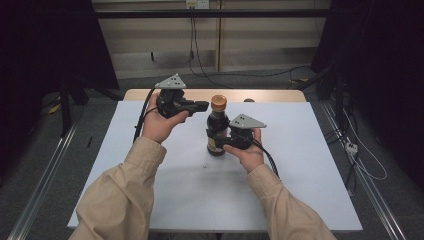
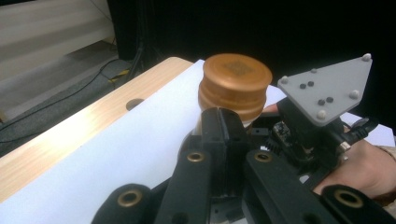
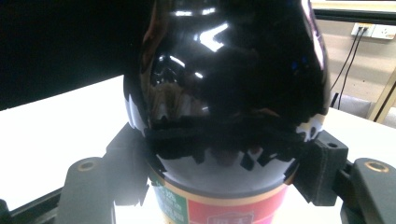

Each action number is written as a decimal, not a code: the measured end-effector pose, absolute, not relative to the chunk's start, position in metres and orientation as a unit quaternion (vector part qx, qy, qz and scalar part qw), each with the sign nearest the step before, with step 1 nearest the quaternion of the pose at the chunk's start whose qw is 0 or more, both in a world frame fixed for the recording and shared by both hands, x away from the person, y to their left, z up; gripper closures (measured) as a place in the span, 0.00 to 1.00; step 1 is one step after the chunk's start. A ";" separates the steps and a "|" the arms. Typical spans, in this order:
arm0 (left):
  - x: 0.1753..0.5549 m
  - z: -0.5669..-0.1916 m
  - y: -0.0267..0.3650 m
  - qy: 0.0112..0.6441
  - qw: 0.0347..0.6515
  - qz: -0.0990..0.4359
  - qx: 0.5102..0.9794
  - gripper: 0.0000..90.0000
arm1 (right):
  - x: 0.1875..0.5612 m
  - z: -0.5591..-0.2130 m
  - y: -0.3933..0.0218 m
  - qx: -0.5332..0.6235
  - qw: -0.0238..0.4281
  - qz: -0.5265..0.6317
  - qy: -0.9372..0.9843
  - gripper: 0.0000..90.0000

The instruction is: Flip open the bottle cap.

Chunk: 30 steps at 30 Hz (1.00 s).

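While right hand-held gripper (image 1: 220,140) clamps bottle (image 1: 217,131) | label (image 3: 219,212) unreadable | left hand-held gripper (image 1: 202,105) closed

From up high we look down on the table (image 1: 300,165). Both gripper views sit very close to the bottle (image 1: 217,127).

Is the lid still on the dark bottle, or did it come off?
On. The orange cap sits atop the dark bottle, which stands upright on the table.
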State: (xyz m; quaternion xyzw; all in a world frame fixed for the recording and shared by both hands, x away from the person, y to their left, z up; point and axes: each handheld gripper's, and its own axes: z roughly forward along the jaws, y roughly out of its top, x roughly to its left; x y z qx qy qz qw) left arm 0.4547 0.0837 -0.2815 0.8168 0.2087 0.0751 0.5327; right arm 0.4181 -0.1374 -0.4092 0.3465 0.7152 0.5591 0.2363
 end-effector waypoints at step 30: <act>0.458 -0.273 0.066 0.197 0.528 0.055 0.824 1.00 | 0.418 -0.409 -0.144 0.348 0.227 0.558 0.718 0.34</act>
